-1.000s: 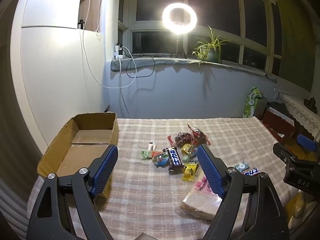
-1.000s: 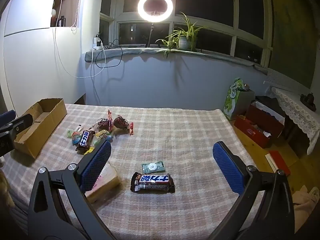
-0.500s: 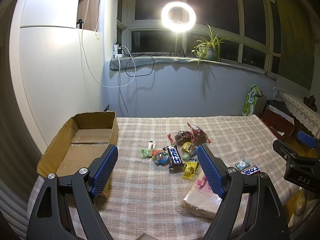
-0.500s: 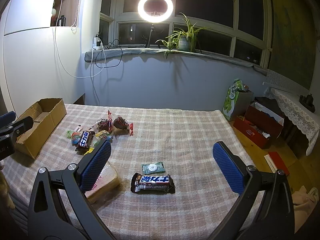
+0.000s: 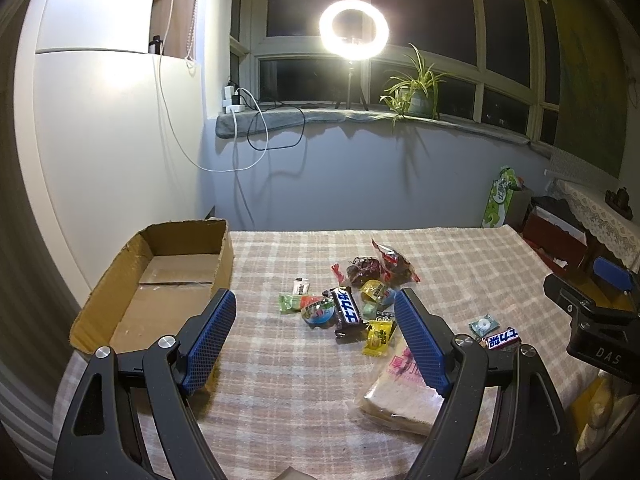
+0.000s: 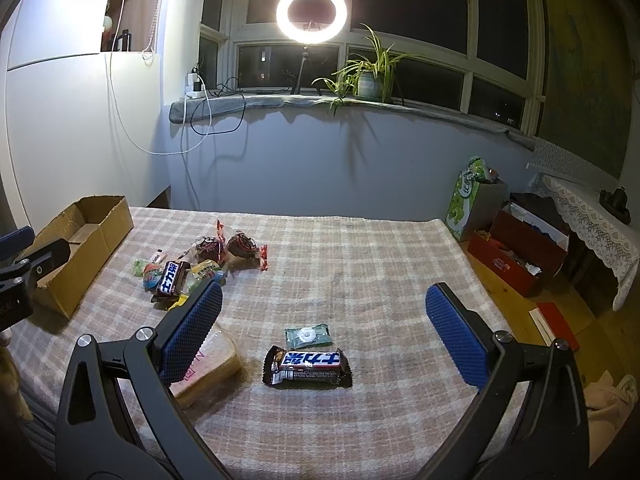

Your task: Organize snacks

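A pile of small wrapped snacks [image 5: 352, 300] lies mid-table on the checked cloth, with a dark chocolate bar [image 5: 347, 309] in it. An empty cardboard box [image 5: 160, 284] stands at the table's left. A bagged sandwich bread [image 5: 404, 392] lies near the front. In the right wrist view a second chocolate bar [image 6: 307, 366] and a small green packet [image 6: 307, 335] lie between the fingers' line. My left gripper [image 5: 316, 336] hangs open above the cloth, holding nothing. My right gripper [image 6: 324, 332] is open too, above the bar.
The table's right edge drops to a floor with red boxes [image 6: 516, 256] and a green bag [image 6: 466, 204]. A wall with a window sill, ring light [image 5: 354, 34] and potted plant [image 5: 416, 96] stands behind. A white cabinet [image 5: 100, 140] is at the left.
Both views have shifted only slightly; the left gripper drifted a little. Neither gripper took hold of anything, and the snacks lie as before.
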Demonstrator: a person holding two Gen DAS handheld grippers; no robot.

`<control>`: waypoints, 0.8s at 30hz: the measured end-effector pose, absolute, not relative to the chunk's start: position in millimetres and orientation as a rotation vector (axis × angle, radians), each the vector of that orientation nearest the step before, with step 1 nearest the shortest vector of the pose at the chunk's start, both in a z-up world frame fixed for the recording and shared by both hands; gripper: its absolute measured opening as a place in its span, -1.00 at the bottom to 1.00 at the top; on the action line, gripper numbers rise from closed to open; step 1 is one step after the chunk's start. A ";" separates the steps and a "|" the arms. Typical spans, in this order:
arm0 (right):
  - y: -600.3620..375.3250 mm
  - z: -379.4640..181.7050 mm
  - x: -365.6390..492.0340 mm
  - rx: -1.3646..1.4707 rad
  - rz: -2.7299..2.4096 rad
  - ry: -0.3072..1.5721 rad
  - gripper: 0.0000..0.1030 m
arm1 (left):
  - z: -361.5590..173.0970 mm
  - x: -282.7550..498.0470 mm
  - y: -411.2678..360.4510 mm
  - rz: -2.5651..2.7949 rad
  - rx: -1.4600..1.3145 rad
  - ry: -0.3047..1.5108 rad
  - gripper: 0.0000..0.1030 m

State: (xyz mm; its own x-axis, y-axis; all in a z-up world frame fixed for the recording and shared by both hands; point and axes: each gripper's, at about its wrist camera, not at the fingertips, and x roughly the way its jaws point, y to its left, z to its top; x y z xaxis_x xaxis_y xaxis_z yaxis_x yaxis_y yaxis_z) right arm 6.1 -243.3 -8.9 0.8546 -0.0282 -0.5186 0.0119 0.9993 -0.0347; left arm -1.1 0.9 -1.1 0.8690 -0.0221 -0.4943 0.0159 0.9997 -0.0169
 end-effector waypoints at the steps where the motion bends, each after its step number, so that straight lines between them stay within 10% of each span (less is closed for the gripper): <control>1: -242.8 -9.1 6.6 -0.031 -0.021 0.546 1.00 | -1.1 -1.0 0.7 -0.020 -0.012 0.517 0.59; 24: -241.3 -10.3 6.4 -0.031 -0.023 0.551 1.00 | -3.5 -6.2 -2.7 -0.026 -0.012 0.520 0.59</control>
State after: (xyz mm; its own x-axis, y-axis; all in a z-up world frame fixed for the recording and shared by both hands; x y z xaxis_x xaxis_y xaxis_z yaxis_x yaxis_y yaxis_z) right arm 6.4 -241.3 -10.3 0.8517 -0.0299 -0.5231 0.0130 0.9993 -0.0359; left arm -6.2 -2.7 -3.5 0.8675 -0.0281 -0.4967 0.0218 0.9996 -0.0184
